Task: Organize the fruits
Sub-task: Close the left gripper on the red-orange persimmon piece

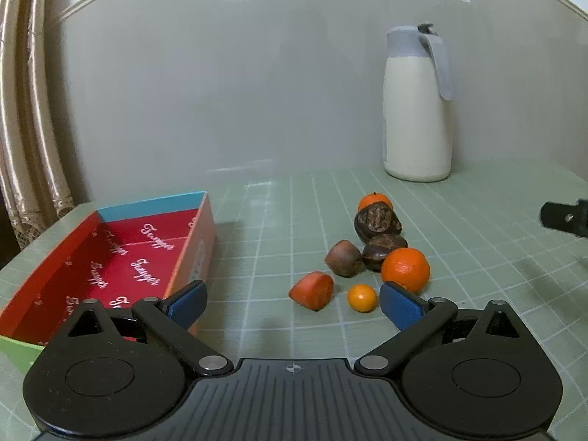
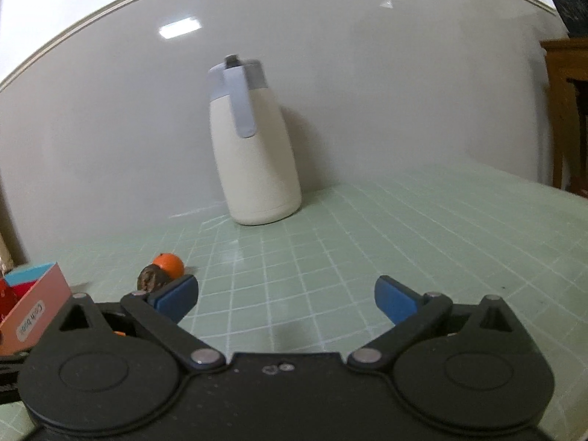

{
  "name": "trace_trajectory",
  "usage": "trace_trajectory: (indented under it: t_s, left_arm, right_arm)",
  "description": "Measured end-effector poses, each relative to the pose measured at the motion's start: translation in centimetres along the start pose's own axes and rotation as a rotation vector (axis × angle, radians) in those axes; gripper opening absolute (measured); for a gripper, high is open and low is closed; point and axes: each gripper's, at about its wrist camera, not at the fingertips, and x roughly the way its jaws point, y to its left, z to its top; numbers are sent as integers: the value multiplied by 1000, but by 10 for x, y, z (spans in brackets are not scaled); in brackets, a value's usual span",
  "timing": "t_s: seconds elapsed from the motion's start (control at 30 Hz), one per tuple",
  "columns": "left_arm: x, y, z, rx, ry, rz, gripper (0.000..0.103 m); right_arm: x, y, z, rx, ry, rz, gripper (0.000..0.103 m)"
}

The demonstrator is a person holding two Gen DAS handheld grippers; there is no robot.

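Observation:
A cluster of fruit lies on the green grid mat: a big orange [image 1: 405,269], a small orange kumquat [image 1: 362,297], a red-orange cut piece [image 1: 312,290], three dark brown fruits [image 1: 377,221] [image 1: 343,258] [image 1: 382,251] and a far orange [image 1: 375,200]. An open red box [image 1: 121,261] stands at the left. My left gripper [image 1: 294,303] is open and empty just in front of the fruit. My right gripper [image 2: 286,297] is open and empty over bare mat; an orange [image 2: 168,264], a brown fruit [image 2: 151,280] and the box [image 2: 35,307] show at its left.
A white jug with a grey lid [image 1: 417,110] stands by the wall behind the fruit; it also shows in the right wrist view [image 2: 253,147]. A curtain [image 1: 25,110] hangs at far left. Wooden furniture [image 2: 567,110] stands beyond the mat's right edge.

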Motion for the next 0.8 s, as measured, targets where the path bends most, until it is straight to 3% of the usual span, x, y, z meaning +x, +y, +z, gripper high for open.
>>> trace_trajectory:
  t_s: [0.07, 0.3, 0.57, 0.8]
  left_arm:
    - [5, -4, 0, 7, 14, -8, 89]
    - [17, -2, 1, -21, 46, 1, 85]
    - [29, 4, 3, -61, 81, -5, 61]
    - [39, 6, 4, -82, 112, -18, 60]
  right_arm:
    - [0, -6, 0, 22, 5, 7, 103]
    - [0, -12, -1, 32, 6, 9, 103]
    - [3, -12, -2, 40, 18, 17, 103]
    - [4, -6, -3, 37, 27, 43, 103]
